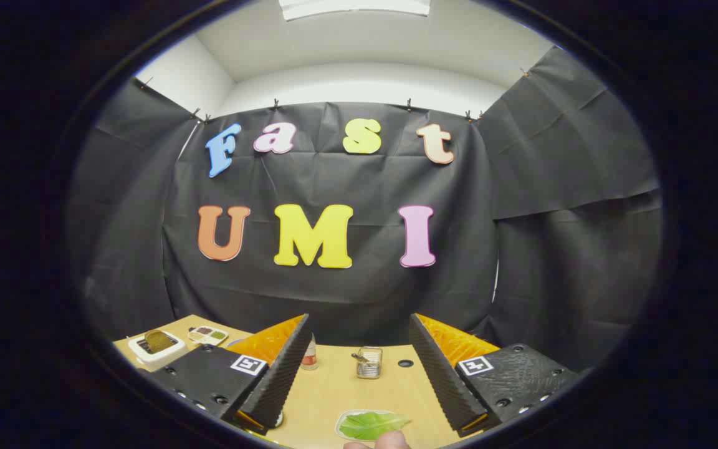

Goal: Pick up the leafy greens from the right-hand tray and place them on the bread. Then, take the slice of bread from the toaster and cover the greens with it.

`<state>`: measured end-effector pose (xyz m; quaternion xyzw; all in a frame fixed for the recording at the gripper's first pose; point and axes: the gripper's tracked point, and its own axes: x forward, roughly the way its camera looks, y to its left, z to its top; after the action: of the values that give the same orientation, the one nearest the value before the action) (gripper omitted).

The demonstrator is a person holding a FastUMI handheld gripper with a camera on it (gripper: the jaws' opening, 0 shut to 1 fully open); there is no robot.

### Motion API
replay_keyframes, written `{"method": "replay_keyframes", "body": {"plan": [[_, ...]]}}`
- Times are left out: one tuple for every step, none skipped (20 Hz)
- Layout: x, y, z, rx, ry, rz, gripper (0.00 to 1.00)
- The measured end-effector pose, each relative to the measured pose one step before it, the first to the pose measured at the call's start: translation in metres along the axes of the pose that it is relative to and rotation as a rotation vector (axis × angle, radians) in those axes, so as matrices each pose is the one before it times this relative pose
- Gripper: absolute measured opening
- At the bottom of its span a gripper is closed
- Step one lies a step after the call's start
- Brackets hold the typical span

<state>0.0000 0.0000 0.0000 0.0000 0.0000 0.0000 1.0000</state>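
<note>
Green leaf (371, 424) lies on a white tray (341, 428) low between the fingers (278, 380) of the gripper (359, 374), spread wide and empty, long axis running crosswise, so a downward reach is judged necessary.

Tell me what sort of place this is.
Likely a staged recording booth set up as a kitchen: black cloth walls, a wooden table with a leaf on a white tray, and the open claw above it.
</note>
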Motion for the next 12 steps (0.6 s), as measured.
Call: {"method": "replay_keyframes", "body": {"plan": [[-0.00009,-0.00155,-0.00028,0.00259,0.00147,0.0017,0.95],[0.00053,-0.00118,-0.00136,0.0022,0.00297,0.00203,0.95],[-0.00007,-0.00124,-0.00173,0.00501,0.00476,0.00379,0.95],[-0.00103,-0.00028,-0.00186,0.00281,0.00554,0.00426,0.96],[0.00011,-0.00041,-0.00028,0.00187,0.00189,0.00413,0.96],[-0.00091,-0.00088,-0.00083,-0.00012,0.00182,0.00428,0.96],[-0.00086,-0.00064,-0.00054,-0.00016,0.00266,0.00625,0.96],[-0.00002,0.00058,-0.00233,-0.00151,0.00545,0.007,0.96],[0.00005,-0.0007,-0.00183,-0.00185,0.00624,0.00668,0.95],[-0.00028,-0.00101,-0.00127,0.00106,0.00304,0.00332,0.96],[-0.00009,-0.00231,-0.00159,0.00277,0.00339,0.0021,0.96],[0.00062,-0.00114,-0.00232,0.00317,0.00359,0.00308,0.96]]}}
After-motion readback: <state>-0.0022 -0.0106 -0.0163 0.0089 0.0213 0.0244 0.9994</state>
